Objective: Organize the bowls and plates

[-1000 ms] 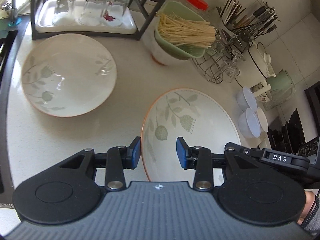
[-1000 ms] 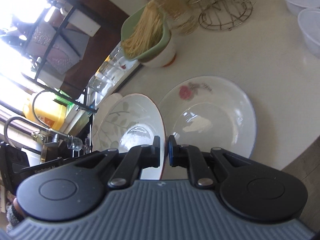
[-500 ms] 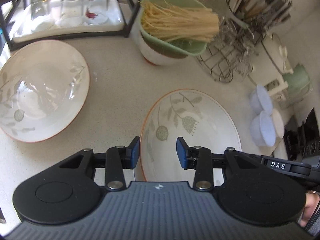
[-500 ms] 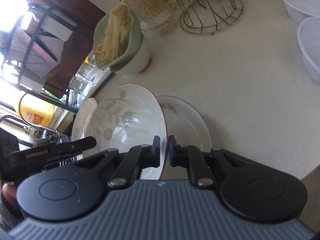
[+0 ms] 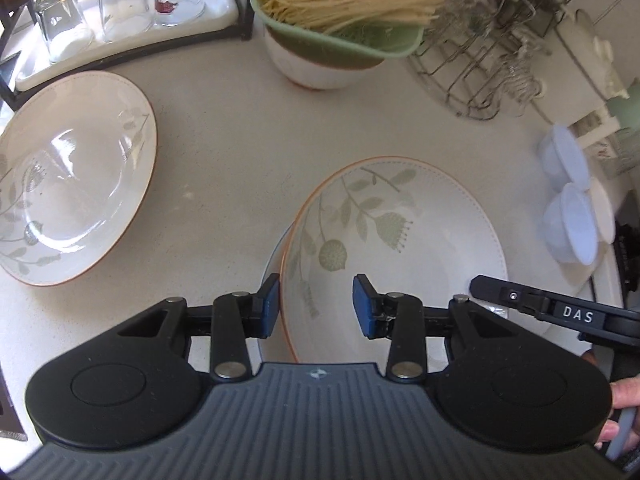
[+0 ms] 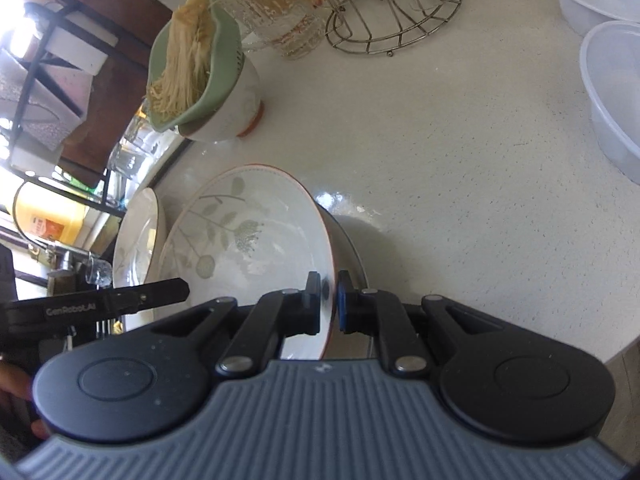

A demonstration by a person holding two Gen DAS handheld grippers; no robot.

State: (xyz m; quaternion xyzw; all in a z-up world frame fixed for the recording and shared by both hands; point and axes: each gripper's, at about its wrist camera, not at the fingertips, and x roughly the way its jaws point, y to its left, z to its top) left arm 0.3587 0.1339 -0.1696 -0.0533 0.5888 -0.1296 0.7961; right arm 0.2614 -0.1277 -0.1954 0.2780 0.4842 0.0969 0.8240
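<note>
Half a second ago the white ceramic leaf-patterned bowl with an orange rim point(image 6: 248, 248), pinched by its rim in the right gripper point(image 6: 329, 304), hung beside the plain white plate point(image 5: 274, 258). Now it sits over that plate, almost covering it, so stacking looks nearly finished; release probably comes next. The left gripper point(image 5: 314, 307) hovers at the bowl's 7 o'clock edge, jaws wide and empty. Counted: two leaf-patterned dishes, the second leaf-patterned dish point(image 5: 72, 176) lying at 10 o'clock, one plate underneath, three upturned drinking glasses point(image 5: 116, 0), two translucent plastic tubs point(image 6: 612, 56).
</note>
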